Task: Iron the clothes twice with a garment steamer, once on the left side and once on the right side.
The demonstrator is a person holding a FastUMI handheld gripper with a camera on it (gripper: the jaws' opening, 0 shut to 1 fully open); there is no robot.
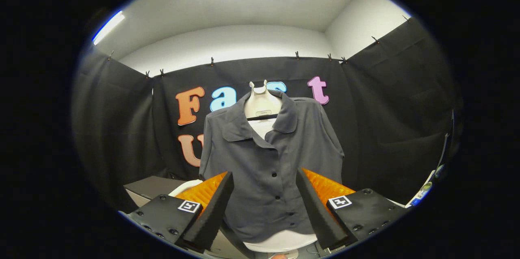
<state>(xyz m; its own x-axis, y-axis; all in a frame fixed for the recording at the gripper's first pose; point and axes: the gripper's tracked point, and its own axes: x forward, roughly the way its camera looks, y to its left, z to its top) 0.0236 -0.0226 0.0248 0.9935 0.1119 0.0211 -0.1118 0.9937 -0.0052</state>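
While the shirt (pixel 266 157) hangs beyond them, the gripper's (pixel 265 186) jaws gape wide, empty.

No readable text or labels

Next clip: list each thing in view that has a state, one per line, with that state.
Tongs: open, fingers spread apart, holding nothing, pointed at the shirt.
Grey shirt: hanging upright on the mannequin beyond the fingers, front buttoned, collar open.
Mannequin: upright, dressed in the shirt, neck bare.
White base: showing below the shirt hem, between the fingers.
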